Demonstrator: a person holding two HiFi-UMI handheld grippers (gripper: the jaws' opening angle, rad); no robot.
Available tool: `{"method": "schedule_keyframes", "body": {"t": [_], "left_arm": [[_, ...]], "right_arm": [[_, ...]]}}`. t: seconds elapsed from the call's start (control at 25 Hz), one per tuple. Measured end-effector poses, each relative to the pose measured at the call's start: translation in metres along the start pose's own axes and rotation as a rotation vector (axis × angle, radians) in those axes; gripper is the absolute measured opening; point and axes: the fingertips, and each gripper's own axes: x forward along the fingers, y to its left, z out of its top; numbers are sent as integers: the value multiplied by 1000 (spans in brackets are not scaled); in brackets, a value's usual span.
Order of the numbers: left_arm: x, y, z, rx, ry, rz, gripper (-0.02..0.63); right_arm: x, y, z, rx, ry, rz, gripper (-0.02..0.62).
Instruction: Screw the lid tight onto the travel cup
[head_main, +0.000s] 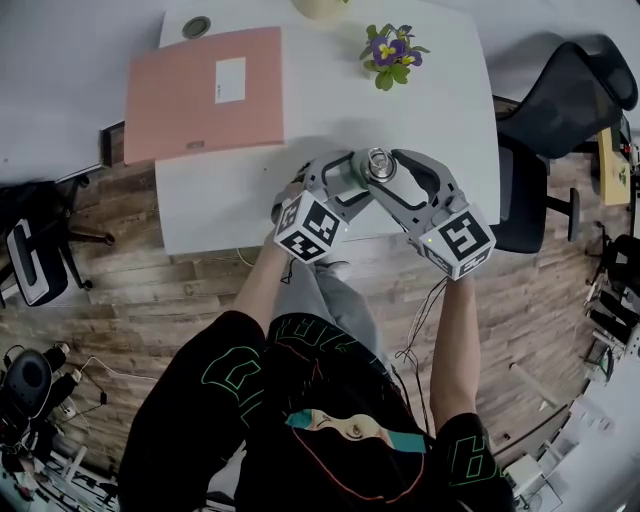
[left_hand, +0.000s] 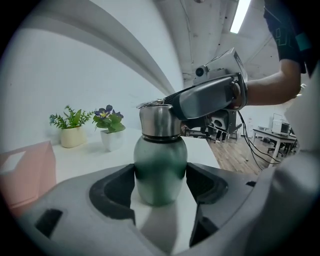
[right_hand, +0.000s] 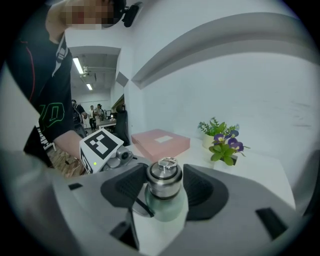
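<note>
we see a white bench on wood floor, bearing a pink box and potted flowers. the travel cup, lid on, stands near its front edge. the left gripper and right gripper bracket it, jaws open, not clamping.

Travel cup: muted green body. Lid: brushed silver. Table: white. Flat box: pink, with a white label. Flowers: purple blooms, green leaves. Left hand-held gripper and right hand-held gripper: grey shells, black pads, black-and-white square markers. Floor: brown wood planks.
</note>
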Motion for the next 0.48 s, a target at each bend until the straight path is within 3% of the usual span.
{"method": "schedule_keyframes", "body": {"t": [0.24, 0.48], "left_arm": [[0, -1, -2, -2, -1, 4, 331], [0, -1, -2, -8, -5, 16, 331]], "right_arm": [[2, -1, -3, 2, 11, -38, 233], [0, -2, -5, 61, 4, -166, 233]]}}
